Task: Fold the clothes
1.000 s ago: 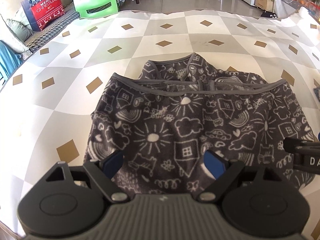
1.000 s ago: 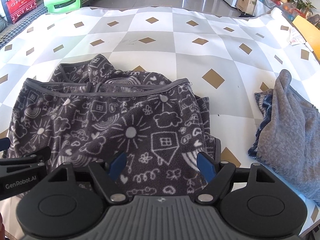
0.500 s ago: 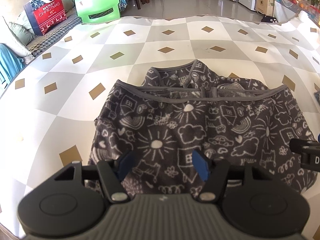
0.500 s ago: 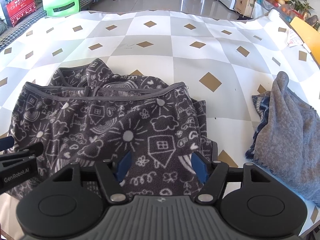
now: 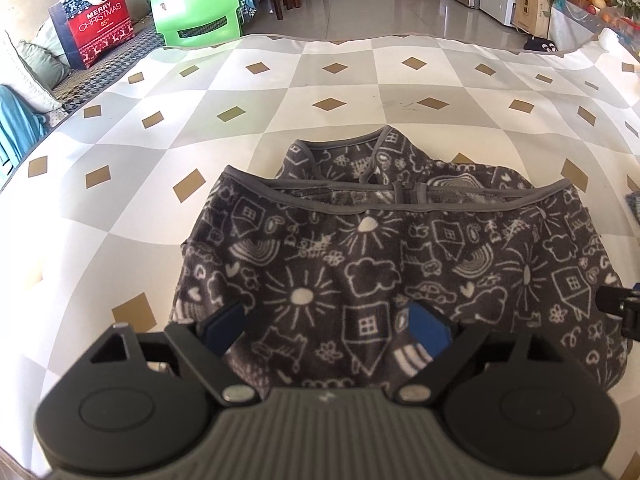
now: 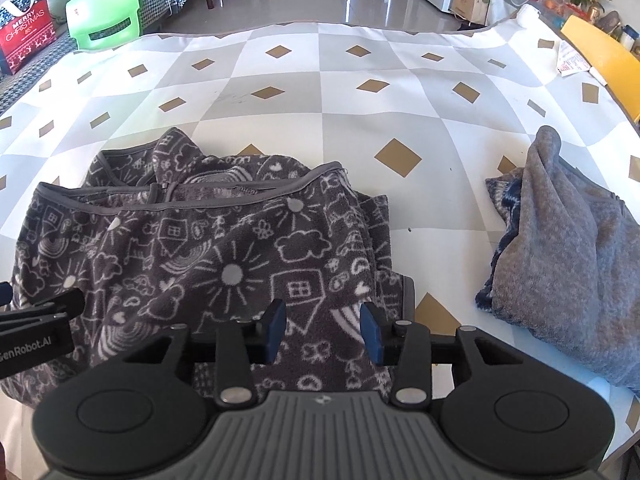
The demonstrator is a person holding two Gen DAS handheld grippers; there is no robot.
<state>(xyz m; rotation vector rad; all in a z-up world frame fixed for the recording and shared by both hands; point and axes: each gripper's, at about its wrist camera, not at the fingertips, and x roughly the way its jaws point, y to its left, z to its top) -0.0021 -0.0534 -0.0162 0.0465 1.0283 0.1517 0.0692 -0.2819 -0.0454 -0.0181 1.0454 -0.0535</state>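
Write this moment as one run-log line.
left gripper: open, over near hem | right gripper: open, narrower | dark grey doodle-print fleece garment: folded on checked tablecloth | plain grey fleece: right

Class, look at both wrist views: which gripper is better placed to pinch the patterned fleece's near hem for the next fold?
Probably the right gripper: its narrower gap already straddles the patterned fleece near its right edge; the left gripper gapes wider.

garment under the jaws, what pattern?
Dark grey fleece, white doodles: suns, houses, clouds. Left wrist view.
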